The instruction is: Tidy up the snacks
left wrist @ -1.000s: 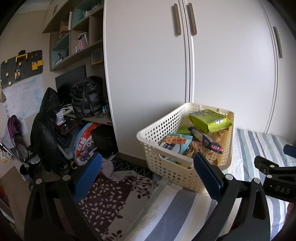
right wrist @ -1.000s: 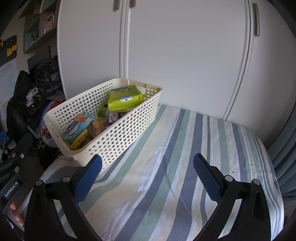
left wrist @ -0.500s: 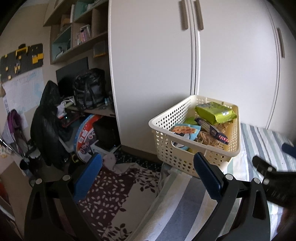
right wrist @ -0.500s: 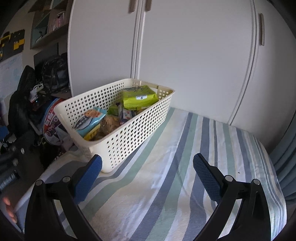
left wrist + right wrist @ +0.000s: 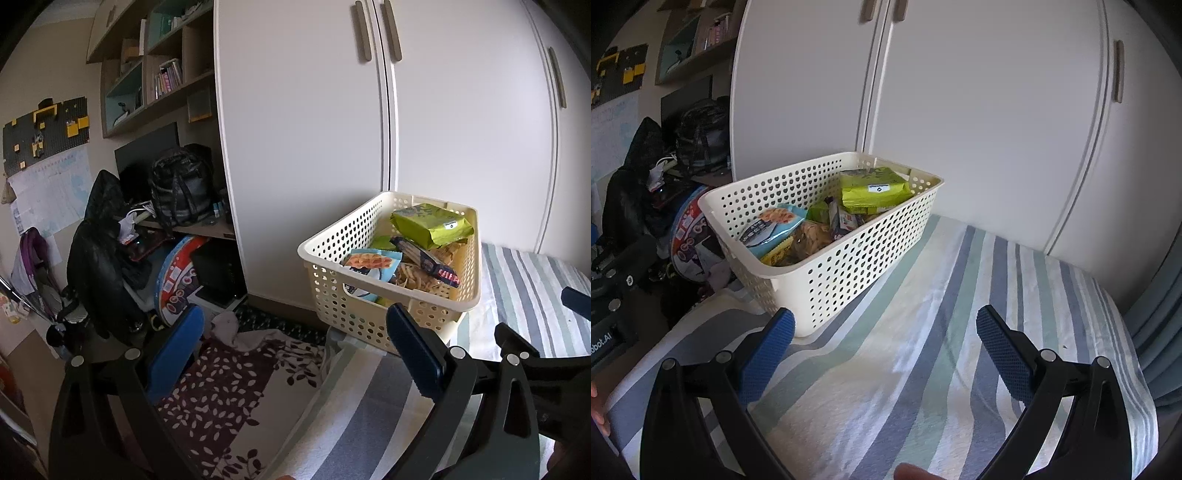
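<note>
Basket long axis toward wardrobe | left tongs spread | right tongs spread

Both grippers are held level, side by side. The left gripper has its blue-padded jaws spread wide and empty. The right gripper is likewise wide apart, gripping nothing.

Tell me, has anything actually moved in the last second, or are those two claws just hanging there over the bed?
Only the cameras shifted. The left gripper swung leftward, so the basket slid right in its view. The right gripper eased closer to the basket, which now looks larger. Nothing was grabbed or released: both stay open and empty. The basket, its green packet and other snacks sit unchanged on the striped bedcover.
</note>
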